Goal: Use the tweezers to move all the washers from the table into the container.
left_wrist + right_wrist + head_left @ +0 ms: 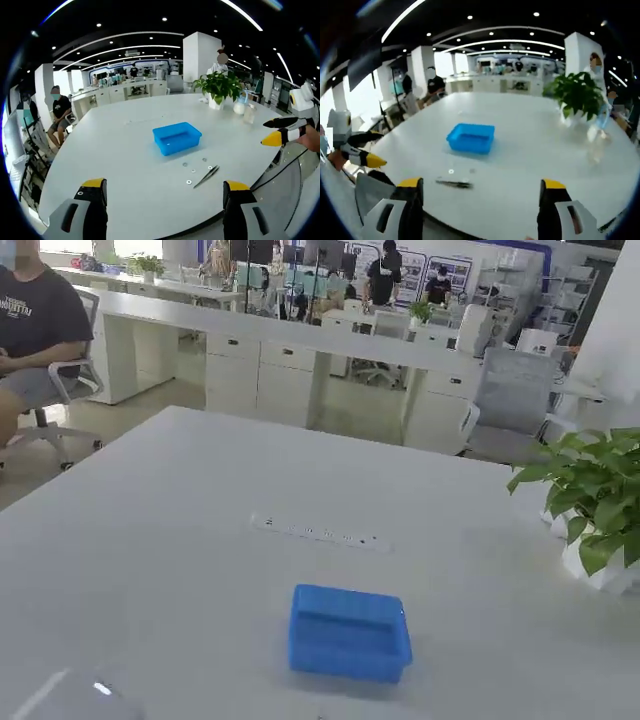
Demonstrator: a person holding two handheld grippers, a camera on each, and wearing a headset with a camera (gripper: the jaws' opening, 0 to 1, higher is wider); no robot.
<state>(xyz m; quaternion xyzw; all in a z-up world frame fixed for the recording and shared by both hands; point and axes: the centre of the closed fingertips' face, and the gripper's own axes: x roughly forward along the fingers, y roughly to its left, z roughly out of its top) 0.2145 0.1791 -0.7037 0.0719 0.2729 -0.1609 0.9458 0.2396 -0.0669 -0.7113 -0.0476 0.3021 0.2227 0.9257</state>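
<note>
A blue container (350, 632) (177, 138) (471, 137) sits on the white table (200, 500). In the left gripper view, metal tweezers (206, 176) lie in front of it among several small washers (189, 182). The right gripper view shows the tweezers (454, 183) and washers (451, 171) too. My left gripper (164, 185) (382, 148) is held open and empty above the table's near edge, well short of the tweezers. My right gripper (480, 183) (264, 133) is likewise open and empty, off to the side.
A potted plant (600, 490) (219, 87) (577, 95) and bottles (245, 107) stand at the table's far right. A power strip (318, 533) lies beyond the container. A seated person (30, 330) is at the left, with desks and other people behind.
</note>
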